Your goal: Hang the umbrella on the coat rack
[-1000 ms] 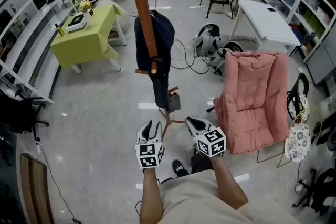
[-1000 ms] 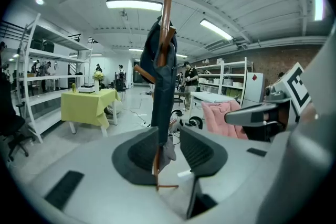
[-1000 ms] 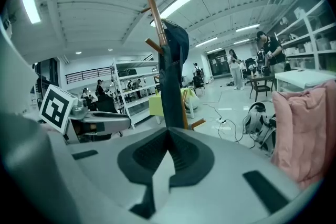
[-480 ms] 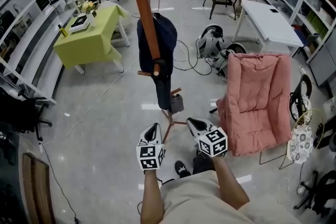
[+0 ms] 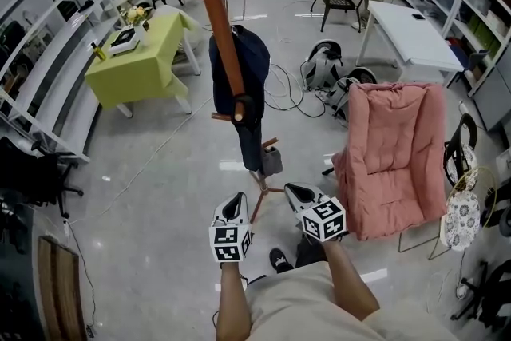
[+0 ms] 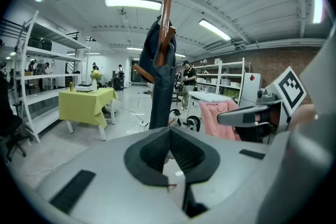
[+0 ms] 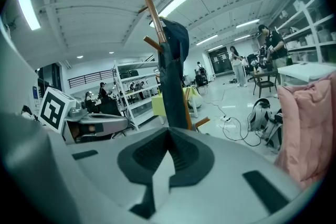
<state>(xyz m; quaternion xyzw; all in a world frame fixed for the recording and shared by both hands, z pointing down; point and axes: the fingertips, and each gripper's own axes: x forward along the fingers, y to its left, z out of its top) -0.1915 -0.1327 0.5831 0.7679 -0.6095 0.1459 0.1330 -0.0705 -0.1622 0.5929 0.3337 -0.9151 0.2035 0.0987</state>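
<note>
Left gripper [image 5: 233, 204] jaws closed since earlier frame, now clenched, empty. Right gripper [image 5: 295, 191] jaws clenched, empty. Umbrella [image 5: 250, 138] seen hung upright on coat rack [image 5: 217, 12], ahead of both; left judged nearer.

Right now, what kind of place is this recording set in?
Probably a lab or workshop hall staged for recordings: open metal shelving along the walls, loose trailing cables, and props like a coat rack and pink chair.
</note>
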